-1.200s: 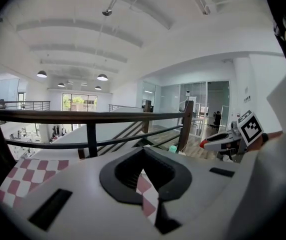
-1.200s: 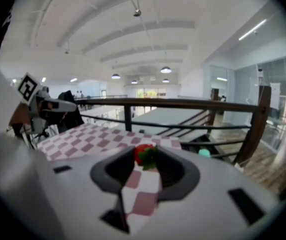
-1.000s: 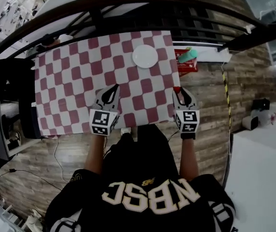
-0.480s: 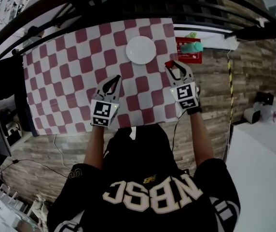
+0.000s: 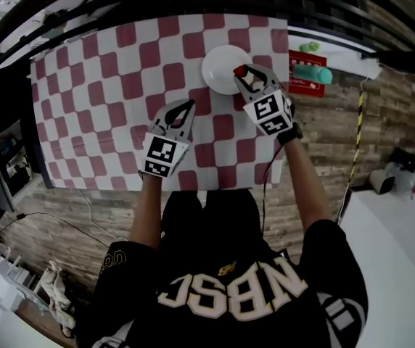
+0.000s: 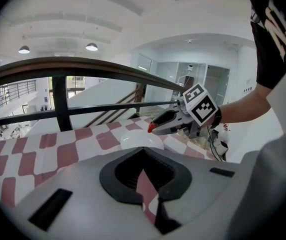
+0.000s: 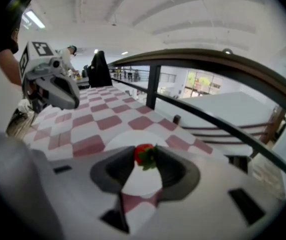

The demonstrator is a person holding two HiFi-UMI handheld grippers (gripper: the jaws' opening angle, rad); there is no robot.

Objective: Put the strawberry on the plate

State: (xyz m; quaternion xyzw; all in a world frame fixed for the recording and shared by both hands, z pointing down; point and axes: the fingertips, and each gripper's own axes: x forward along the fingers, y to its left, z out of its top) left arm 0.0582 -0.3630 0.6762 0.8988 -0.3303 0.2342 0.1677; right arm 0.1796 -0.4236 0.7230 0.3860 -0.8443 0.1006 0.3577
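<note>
A small red strawberry [image 7: 144, 155] with green leaves sits pinched between the tips of my right gripper [image 7: 146, 156]. In the head view that gripper [image 5: 241, 72] reaches over the right rim of the white plate [image 5: 220, 65], and the strawberry [image 5: 239, 71] hangs just above it. The plate [image 7: 125, 140] shows right under the fruit. My left gripper [image 5: 188, 105] rests lower left of the plate over the red-and-white checked cloth [image 5: 106, 100], its tips together with nothing between them. The left gripper view shows the plate [image 6: 139, 141] ahead and the strawberry [image 6: 152, 129] at the right gripper's tip.
A dark railing [image 5: 193, 2] runs along the table's far edge. Off the table's right end lies a red box [image 5: 305, 78] with a teal bottle [image 5: 315, 74] on it. Wooden floor surrounds the table; the person's body stands at its near edge.
My right gripper has carried the strawberry forward and left, from the table's right edge to above the plate's rim. The left gripper has hardly shifted.
</note>
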